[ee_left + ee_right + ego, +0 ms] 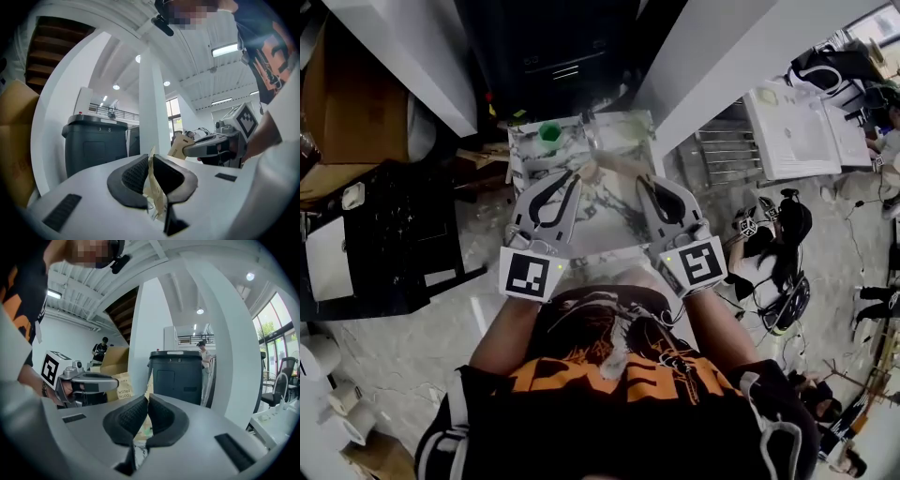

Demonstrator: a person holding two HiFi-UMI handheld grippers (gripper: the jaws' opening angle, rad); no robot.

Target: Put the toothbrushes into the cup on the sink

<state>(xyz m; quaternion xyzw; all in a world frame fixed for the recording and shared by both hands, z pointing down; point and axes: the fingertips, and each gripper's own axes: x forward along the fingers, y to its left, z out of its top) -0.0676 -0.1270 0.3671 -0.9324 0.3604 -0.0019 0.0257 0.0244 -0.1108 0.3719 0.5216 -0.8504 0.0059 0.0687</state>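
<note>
- Holding both tools out over the marbled sink top [619,220], the person has them nearly tip to tip, a brown toothbrush package [614,167] bridging the gap between them.
- Look at the left gripper [577,178]: its jaws are pinching one thin end of the package. In the left gripper view the card edge stands squeezed between the black pads [133,173], which are parted only as far as the card is thick.
- And the right gripper [643,182]: its jaws are pressed almost together on the other end, with only a sliver of card showing between them in the right gripper view.
- The package hangs clear above the sink top, carried by both tools.
- The green cup [548,133] stands upright at the back of the sink top, beyond the tips and apart from the package.
- A dark bin [177,376] stands behind.
</note>
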